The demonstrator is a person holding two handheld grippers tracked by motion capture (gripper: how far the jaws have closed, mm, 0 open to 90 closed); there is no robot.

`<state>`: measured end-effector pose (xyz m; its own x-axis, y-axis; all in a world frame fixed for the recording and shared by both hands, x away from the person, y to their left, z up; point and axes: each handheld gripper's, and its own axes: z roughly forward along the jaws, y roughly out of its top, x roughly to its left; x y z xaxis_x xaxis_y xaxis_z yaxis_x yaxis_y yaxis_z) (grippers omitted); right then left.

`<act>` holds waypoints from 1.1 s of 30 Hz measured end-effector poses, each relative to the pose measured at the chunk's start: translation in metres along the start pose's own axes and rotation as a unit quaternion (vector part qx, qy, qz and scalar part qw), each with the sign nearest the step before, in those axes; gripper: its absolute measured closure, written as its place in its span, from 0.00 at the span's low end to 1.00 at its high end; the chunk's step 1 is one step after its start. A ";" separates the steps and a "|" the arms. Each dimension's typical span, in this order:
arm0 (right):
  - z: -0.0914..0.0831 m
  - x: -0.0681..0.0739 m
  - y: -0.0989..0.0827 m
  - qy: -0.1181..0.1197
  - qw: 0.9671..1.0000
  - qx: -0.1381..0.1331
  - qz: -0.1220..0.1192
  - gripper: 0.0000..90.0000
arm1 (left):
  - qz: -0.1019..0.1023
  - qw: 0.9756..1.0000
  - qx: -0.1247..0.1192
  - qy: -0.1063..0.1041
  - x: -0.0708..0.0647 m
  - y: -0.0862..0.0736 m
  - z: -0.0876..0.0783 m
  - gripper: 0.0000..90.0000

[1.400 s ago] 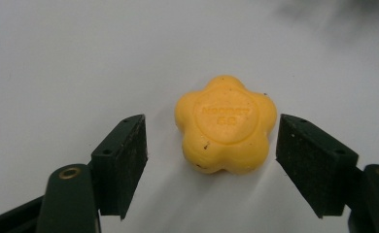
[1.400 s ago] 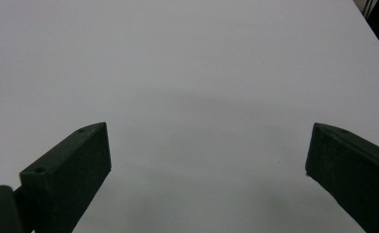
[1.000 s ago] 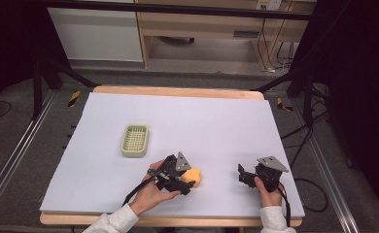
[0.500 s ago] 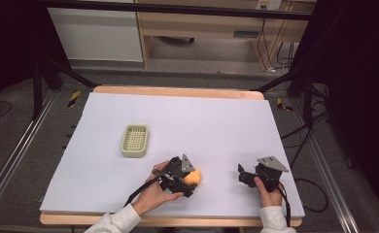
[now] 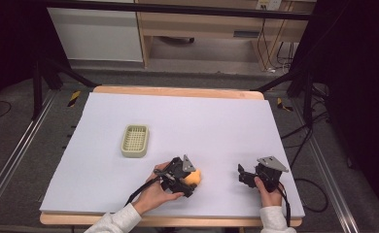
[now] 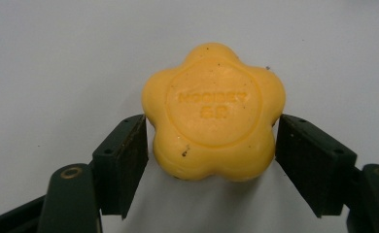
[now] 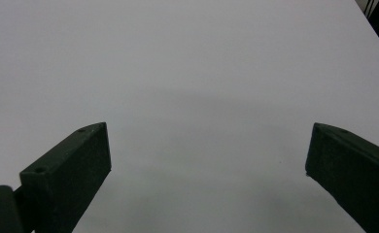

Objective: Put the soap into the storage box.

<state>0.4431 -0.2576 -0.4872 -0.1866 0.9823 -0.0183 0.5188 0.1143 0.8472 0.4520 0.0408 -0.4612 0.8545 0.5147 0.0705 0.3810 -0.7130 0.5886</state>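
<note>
High view: the soap [image 5: 195,176], a yellow flower-shaped bar, lies on the white table [image 5: 216,121] near the front edge, well to the right of and nearer the person than the soap dish [image 5: 135,141]. The left gripper [image 5: 191,180] sits right at the soap, with the left hand [image 5: 156,191] behind it. Compared with a second ago, the soap and this gripper lie at much the same place relative to the dish; the soap is not lifted. The right gripper [image 5: 242,175] rests well to the right of the soap, apart from it, and has not shifted.

Left gripper view: the soap [image 6: 213,111] fills the space between the two black jaws. The jaws have just been closing with the soap between them. The right pad [image 6: 314,162] touches the soap's side; the left pad [image 6: 124,162] meets its lower lobe, so the gripper looks clamped on the soap, though the contact on the left is narrow. The soap rests on the table.

Right gripper view: the right gripper [image 7: 207,179] has its jaws wide apart over bare table [image 7: 187,73], nothing between them.

My reading: the grasp has just been made, so the likely next step is lifting the soap and carrying it left and away to the dish. The rounded lobes could let it slip.
</note>
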 end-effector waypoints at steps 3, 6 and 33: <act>0.000 0.000 0.000 0.001 1.000 0.000 0.000 0.03 | -0.001 1.000 0.000 0.000 0.000 0.000 -0.001 0.32; 0.000 0.000 0.000 0.000 1.000 0.000 0.000 0.03 | 0.002 1.000 0.003 0.000 0.000 0.000 -0.001 0.33; 0.000 0.000 0.000 0.001 1.000 0.000 0.000 0.03 | 0.005 1.000 0.009 0.008 0.000 0.008 0.011 0.14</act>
<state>0.4431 -0.2577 -0.4872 -0.1888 0.9819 -0.0167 0.5196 0.1143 0.8467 0.4592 0.0296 -0.4651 0.8521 0.5157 0.0893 0.3794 -0.7262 0.5732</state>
